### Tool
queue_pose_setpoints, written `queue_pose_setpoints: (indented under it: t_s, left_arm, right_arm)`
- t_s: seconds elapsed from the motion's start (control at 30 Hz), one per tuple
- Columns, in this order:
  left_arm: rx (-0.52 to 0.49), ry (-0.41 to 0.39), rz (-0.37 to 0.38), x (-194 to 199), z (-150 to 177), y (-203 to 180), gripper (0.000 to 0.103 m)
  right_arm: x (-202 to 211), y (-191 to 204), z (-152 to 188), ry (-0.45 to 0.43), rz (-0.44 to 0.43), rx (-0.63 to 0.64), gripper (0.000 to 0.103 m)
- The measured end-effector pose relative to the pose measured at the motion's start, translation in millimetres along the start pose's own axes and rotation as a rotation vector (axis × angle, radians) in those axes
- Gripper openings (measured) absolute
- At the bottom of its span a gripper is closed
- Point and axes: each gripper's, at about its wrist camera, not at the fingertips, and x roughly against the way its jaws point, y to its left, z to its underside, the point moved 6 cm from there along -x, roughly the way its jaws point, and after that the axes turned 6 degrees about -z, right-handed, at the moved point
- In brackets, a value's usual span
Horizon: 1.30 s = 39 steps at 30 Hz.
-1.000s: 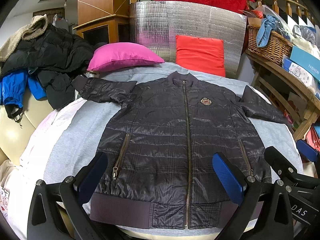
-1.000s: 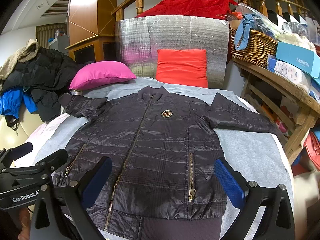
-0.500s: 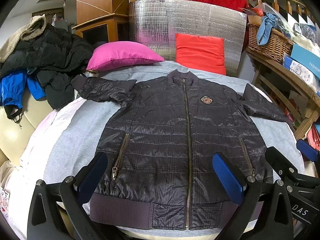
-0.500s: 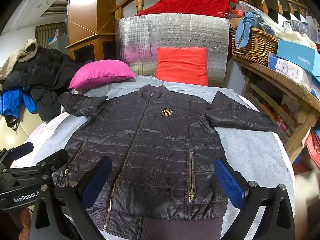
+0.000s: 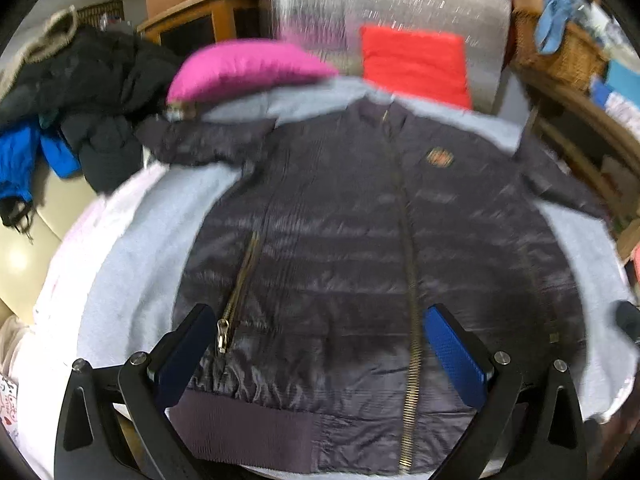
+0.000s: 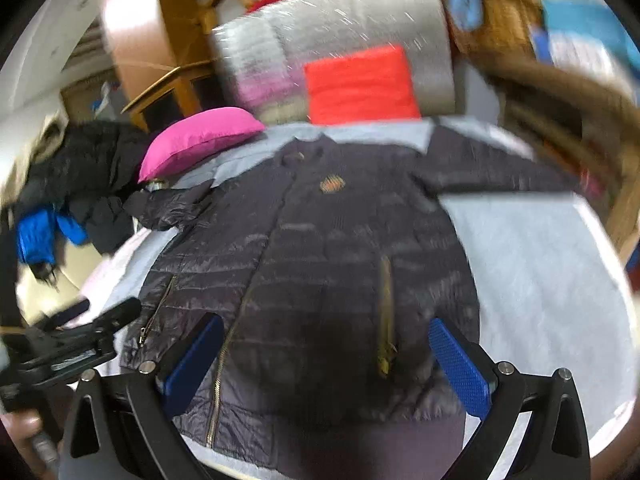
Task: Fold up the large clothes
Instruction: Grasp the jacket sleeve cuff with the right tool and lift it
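A dark quilted jacket (image 5: 352,248) lies flat and zipped, front up, on a grey sheet (image 5: 132,264), sleeves spread out to both sides. It also shows in the right wrist view (image 6: 332,256). My left gripper (image 5: 320,356) is open and empty above the jacket's lower left part, near the left pocket zipper (image 5: 236,296). My right gripper (image 6: 326,364) is open and empty above the lower right part, near the right pocket zipper (image 6: 386,316). The left gripper's body (image 6: 72,344) shows at the left of the right wrist view.
A pink pillow (image 5: 248,68) and a red cushion (image 5: 416,64) lie behind the jacket against a silver foil mat (image 5: 384,4). A pile of dark and blue clothes (image 5: 80,100) lies at the left. A wooden shelf with a wicker basket (image 5: 564,52) stands at the right.
Both grippers have moved forward and down over the jacket's lower part, so the jacket looks larger. Both views are now motion-blurred, and the right view has tilted.
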Motion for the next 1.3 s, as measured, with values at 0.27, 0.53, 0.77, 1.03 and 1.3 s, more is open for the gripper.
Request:
queue_pose_setpoints:
  t_s: [0.27, 0.53, 0.77, 1.03, 1.3]
  left_arm:
    - [-0.033, 0.018, -0.039, -55.0, -23.2, -14.7, 0.103]
    - [-0.031, 0.071, -0.071, -131.9, -40.5, -27.0, 0.103]
    - [0.024, 0.055, -0.038, -153.3, -24.8, -25.1, 0.103]
    - [0.03, 0.022, -0.035, -150.4, -20.3, -28.8, 0.103]
    - [0.038, 0.012, -0.024, -150.6, -20.4, -27.1, 0.103]
  right_arm:
    - [-6.5, -138.7, -16.5, -0.028, -0.096, -0.373, 0.103]
    - [-32.3, -278.7, -101.4, -0.201, -0.197, -0.747, 0.101]
    - [-88.0, -352.9, -156.1, -0.251, -0.144, -0.883, 0.089]
    - [-127.6, -387.4, -200.7, -0.197, 0.045, -0.891, 0.025]
    - [-91.3, -196.3, -327.7, -0.265, 0.155, -0.187, 0.02]
